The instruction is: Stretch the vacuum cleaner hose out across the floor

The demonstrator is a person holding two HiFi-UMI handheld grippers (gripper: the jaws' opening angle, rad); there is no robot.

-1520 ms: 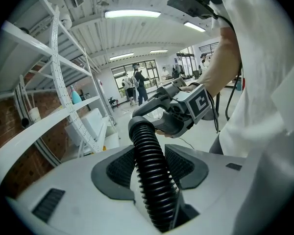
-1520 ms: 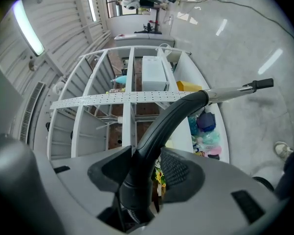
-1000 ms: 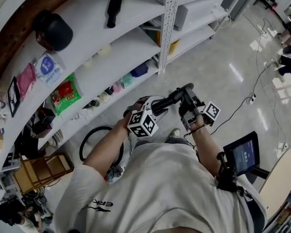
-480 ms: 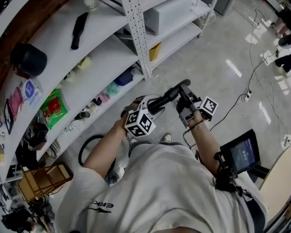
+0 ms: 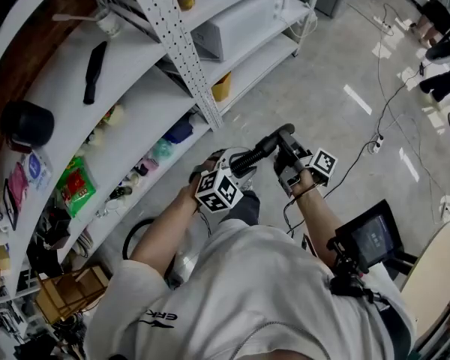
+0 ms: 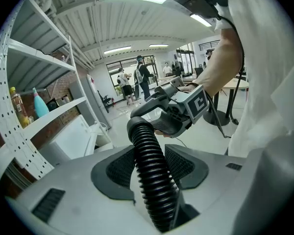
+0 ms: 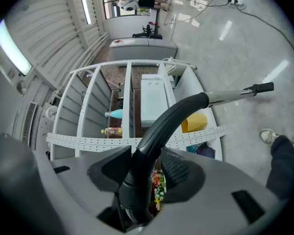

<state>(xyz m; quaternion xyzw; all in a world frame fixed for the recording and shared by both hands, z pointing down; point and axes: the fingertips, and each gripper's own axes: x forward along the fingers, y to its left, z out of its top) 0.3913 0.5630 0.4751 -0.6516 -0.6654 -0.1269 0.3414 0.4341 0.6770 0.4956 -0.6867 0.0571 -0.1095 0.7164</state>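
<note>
The black ribbed vacuum hose (image 5: 249, 157) runs between my two grippers at chest height in the head view. My left gripper (image 5: 234, 172) is shut on the ribbed part (image 6: 148, 151), whose ribs fill the gap between its pads (image 6: 118, 169). My right gripper (image 5: 289, 165) is shut on the hose's smooth curved handle tube (image 7: 162, 126), which bends away to a thin silver wand (image 7: 235, 95). In the left gripper view the right gripper (image 6: 179, 112) shows just beyond the hose's end. A further loop of hose (image 5: 137, 232) lies on the floor behind my left arm.
A long white shelf unit (image 5: 146, 88) with a perforated upright (image 5: 172, 32) runs along the left, loaded with bottles and small goods. A tablet on a stand (image 5: 371, 238) is at the right, cables (image 5: 376, 142) cross the grey floor, and a wooden crate (image 5: 67, 291) sits low left.
The shelf upright and shelves have slid left and down in the head view as I walk along them. Both grippers keep the same hold on the hose.
</note>
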